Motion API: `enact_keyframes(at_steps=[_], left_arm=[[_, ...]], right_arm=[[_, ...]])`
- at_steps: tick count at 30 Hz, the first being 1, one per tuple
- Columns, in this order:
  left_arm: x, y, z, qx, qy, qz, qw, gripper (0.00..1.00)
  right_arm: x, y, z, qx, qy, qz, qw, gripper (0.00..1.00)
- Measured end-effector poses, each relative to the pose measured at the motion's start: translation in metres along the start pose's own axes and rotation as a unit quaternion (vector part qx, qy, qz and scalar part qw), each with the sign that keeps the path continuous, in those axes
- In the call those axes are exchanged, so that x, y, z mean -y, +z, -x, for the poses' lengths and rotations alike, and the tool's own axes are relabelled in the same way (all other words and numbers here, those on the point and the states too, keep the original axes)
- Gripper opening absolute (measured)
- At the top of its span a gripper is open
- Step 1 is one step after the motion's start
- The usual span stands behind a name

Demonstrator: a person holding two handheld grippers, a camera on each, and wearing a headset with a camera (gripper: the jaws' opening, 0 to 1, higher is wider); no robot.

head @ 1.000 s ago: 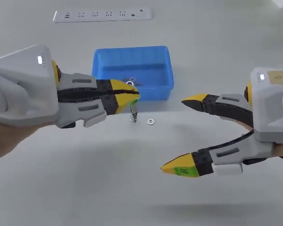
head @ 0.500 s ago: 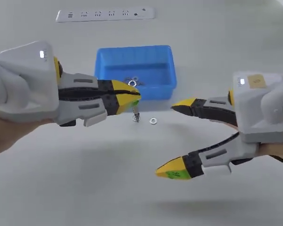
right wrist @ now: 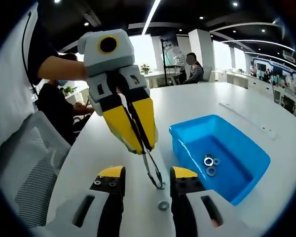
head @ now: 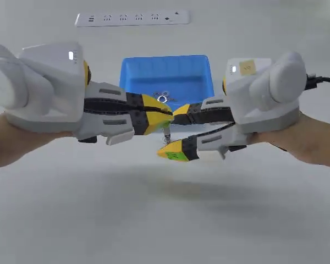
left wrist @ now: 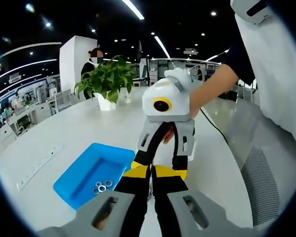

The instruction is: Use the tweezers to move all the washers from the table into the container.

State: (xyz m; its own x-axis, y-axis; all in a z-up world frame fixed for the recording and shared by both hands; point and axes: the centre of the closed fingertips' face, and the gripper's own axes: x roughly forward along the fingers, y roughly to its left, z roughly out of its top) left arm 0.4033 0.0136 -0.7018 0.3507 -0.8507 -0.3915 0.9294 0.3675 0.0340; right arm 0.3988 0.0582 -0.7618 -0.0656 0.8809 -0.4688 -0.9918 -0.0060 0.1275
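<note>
My left gripper (head: 164, 114) is shut on thin metal tweezers (head: 166, 133), which point down at the white table. In the right gripper view the tweezers (right wrist: 150, 165) reach a small washer (right wrist: 162, 185) at their tips, and I cannot tell whether it is pinched. Another washer (right wrist: 163, 205) lies loose just in front of it. My right gripper (head: 170, 132) faces the left one and stands open, one jaw on each side of the tweezers' lower end (right wrist: 148, 172). Behind them sits the blue container (head: 166, 69) with several washers (head: 163, 98) inside.
A white power strip (head: 133, 18) lies at the far edge of the table (head: 154, 209). In the left gripper view a potted plant (left wrist: 106, 81) stands farther along the table. People sit at desks in the background of the right gripper view.
My right gripper has swung left and in, from well clear of the tweezers to bracketing them. The left gripper keeps its hold near the container's front wall.
</note>
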Motion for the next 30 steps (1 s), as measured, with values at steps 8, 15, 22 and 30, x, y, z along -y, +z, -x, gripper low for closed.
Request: enact_keyframes(at_steps=[8,15,22,30], left_arm=[[0.0,-0.004,0.0,-0.004,-0.003,0.002,1.0,0.05],[0.0,-0.006,0.0,-0.009,-0.007,-0.001,0.9999,0.06],[-0.005,-0.01,0.004,-0.026,0.003,-0.015,0.9995,0.06],[-0.007,-0.01,0.004,-0.022,0.002,-0.008,0.9997,0.07]], right_arm=[[0.006,-0.013,-0.002,-0.03,-0.001,0.011,0.9995,0.18],[0.004,-0.016,-0.008,-0.043,0.005,0.037,0.9984,0.13],[0.004,-0.016,-0.009,-0.048,0.004,0.089,0.9949,0.1],[0.002,-0.014,-0.009,-0.031,-0.006,0.104,0.9941,0.08]])
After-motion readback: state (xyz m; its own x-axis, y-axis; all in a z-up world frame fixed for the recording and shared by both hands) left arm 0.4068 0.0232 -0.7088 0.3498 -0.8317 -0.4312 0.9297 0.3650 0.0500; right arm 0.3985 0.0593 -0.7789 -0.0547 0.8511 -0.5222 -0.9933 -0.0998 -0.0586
